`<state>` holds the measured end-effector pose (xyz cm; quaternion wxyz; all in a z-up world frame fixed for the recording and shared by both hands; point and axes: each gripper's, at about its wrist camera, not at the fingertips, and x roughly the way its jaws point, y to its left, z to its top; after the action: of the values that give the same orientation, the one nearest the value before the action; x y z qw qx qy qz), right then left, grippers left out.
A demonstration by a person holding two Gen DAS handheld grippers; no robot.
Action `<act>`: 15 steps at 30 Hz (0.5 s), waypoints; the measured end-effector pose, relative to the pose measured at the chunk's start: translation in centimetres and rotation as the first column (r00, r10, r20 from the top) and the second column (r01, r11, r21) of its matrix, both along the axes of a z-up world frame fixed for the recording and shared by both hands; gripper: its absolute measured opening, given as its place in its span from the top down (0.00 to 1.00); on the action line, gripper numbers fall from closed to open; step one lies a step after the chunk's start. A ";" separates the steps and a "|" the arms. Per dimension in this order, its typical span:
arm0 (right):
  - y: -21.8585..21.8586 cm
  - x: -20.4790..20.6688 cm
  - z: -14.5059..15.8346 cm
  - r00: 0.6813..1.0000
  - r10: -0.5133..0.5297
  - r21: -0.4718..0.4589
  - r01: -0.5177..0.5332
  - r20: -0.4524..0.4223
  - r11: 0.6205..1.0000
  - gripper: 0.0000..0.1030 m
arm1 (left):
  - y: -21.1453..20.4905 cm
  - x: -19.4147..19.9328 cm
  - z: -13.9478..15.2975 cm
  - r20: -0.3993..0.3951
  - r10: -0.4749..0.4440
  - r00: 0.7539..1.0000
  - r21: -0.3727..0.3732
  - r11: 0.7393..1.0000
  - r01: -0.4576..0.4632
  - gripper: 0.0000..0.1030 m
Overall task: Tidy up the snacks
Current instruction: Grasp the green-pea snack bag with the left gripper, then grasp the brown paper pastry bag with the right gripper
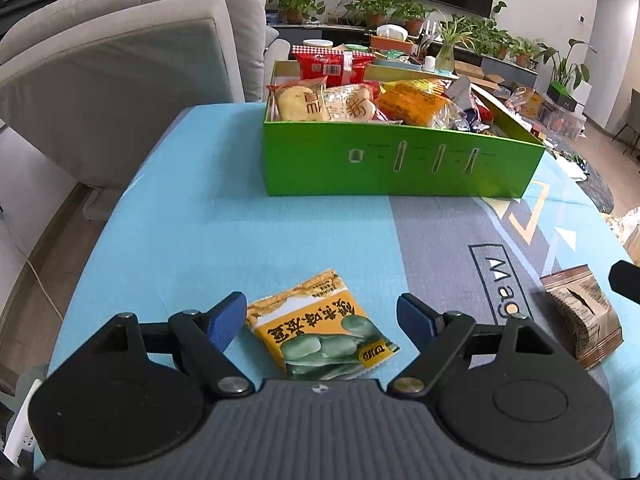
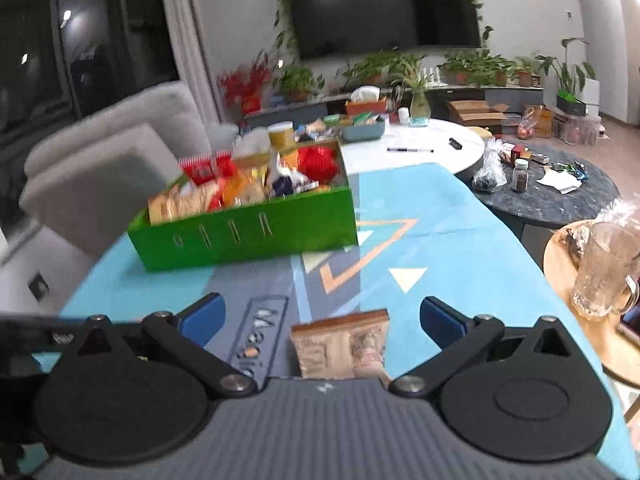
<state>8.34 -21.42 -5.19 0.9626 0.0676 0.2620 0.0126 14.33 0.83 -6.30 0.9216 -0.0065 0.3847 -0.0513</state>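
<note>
A yellow snack packet with green beans printed on it (image 1: 320, 326) lies flat on the blue tablecloth between the fingers of my open left gripper (image 1: 322, 314). A brown snack packet (image 1: 582, 316) lies to its right; in the right wrist view the brown packet (image 2: 342, 344) lies between the fingers of my open right gripper (image 2: 322, 316). A green box (image 1: 400, 160) full of snack packets stands further back on the table; it also shows in the right wrist view (image 2: 248, 236). Neither gripper holds anything.
A grey sofa (image 1: 120, 60) stands left of the table. A white round table (image 2: 420, 144) and a dark round table (image 2: 552, 196) with small items lie beyond. A glass mug (image 2: 604, 272) stands on a wooden stool at the right.
</note>
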 end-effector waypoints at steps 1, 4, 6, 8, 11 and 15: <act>-0.1 0.0 -0.3 1.000 -0.011 -0.005 0.011 -0.001 1.000 0.22 | 0.0 0.0 -0.1 -0.002 0.000 1.000 0.002 1.000 0.000 0.22; -0.5 0.3 -1.0 0.999 -0.034 -0.007 0.034 -0.026 0.999 0.22 | -0.1 0.2 -0.4 -0.013 0.004 1.000 0.010 1.000 -0.004 0.22; -1.0 0.7 -1.6 0.997 -0.056 0.003 0.056 -0.044 0.998 0.22 | -0.2 0.3 -0.5 -0.015 0.007 1.000 0.014 1.000 -0.007 0.22; -1.4 0.9 -1.9 0.996 -0.077 0.027 0.079 -0.049 0.997 0.22 | -0.2 0.4 -0.6 -0.015 0.012 1.000 0.019 1.000 -0.012 0.22; -2.0 1.3 -2.3 0.994 -0.065 0.055 0.070 -0.093 0.996 0.22 | -0.1 0.5 -0.7 -0.016 0.021 1.000 0.020 1.000 -0.021 0.22; -2.1 1.7 -2.6 0.991 -0.007 0.071 0.017 -0.131 0.997 0.22 | 0.1 0.7 -0.8 -0.018 0.041 0.999 0.039 0.998 -0.040 0.20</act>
<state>10.05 -23.55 -7.76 0.9404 0.1043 0.3234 0.0118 14.98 0.91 -7.12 0.9187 0.0033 0.3940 -0.0252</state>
